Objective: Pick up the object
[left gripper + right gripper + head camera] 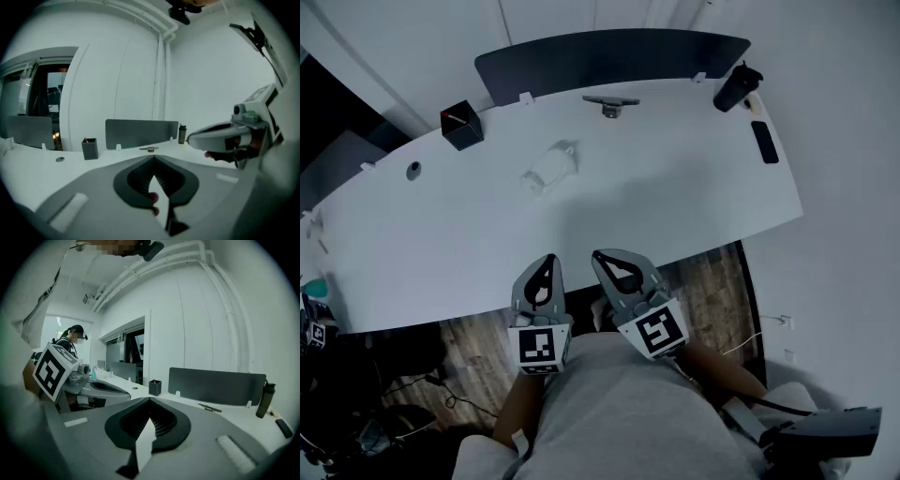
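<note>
L tongs (549,262), R tongs (601,258) closed, empty; obj (549,169) on desk (684,192).

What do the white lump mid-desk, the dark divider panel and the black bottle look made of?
White lump: soft, maybe crumpled fabric or plastic; uneven folds, too small to be sure.
Dark divider panel: matte, likely felt-covered board; no shine.
Black bottle: hard plastic or coated metal; smooth, rigid shape.

both the left gripper (546,265) and right gripper (611,262) are closed, empty, side by side.
</note>
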A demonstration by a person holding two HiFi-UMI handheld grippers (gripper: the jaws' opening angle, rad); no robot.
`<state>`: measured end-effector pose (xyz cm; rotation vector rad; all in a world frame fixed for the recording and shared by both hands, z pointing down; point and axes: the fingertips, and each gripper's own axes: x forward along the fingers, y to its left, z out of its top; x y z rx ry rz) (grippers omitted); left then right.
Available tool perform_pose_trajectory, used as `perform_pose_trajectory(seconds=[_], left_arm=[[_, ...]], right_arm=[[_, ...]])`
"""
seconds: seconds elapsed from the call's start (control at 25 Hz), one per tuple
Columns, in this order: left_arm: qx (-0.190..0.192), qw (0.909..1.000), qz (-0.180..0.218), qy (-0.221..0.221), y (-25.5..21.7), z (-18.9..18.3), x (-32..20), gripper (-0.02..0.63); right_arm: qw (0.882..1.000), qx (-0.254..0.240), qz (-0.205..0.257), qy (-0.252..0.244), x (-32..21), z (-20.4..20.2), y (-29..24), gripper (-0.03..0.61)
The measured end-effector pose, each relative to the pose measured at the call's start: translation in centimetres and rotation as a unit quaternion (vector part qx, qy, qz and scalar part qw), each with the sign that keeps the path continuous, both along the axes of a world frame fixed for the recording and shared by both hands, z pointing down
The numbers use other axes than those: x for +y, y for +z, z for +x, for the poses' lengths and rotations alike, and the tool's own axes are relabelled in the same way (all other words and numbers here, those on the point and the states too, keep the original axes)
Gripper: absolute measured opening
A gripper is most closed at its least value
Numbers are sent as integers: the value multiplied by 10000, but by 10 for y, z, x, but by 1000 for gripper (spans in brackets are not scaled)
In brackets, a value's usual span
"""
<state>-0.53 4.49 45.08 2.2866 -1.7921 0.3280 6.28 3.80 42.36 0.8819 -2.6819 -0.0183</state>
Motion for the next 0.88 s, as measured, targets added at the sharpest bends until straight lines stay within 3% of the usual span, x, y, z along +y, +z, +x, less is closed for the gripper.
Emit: perform_pose_trajectory(seconds=[0.16, 0.48, 0.68, 0.88], left_arm=[[28, 9995, -200, 246, 11, -30, -20, 2], [106, 9960, -514, 726, 43, -70, -46, 2], [312, 9950, -589, 738, 57, -72, -59, 1], [497, 9946, -664, 620, 62, -72, -71, 0]], right_arm=[[9989, 471, -13, 33, -22, -30, 6, 2], [9957, 715, -472, 356, -46, -56, 24, 2], [9892, 1401, -423, -48, -59, -58, 36, 2], [9823, 1746, -450, -517, -78, -71, 43, 2]])
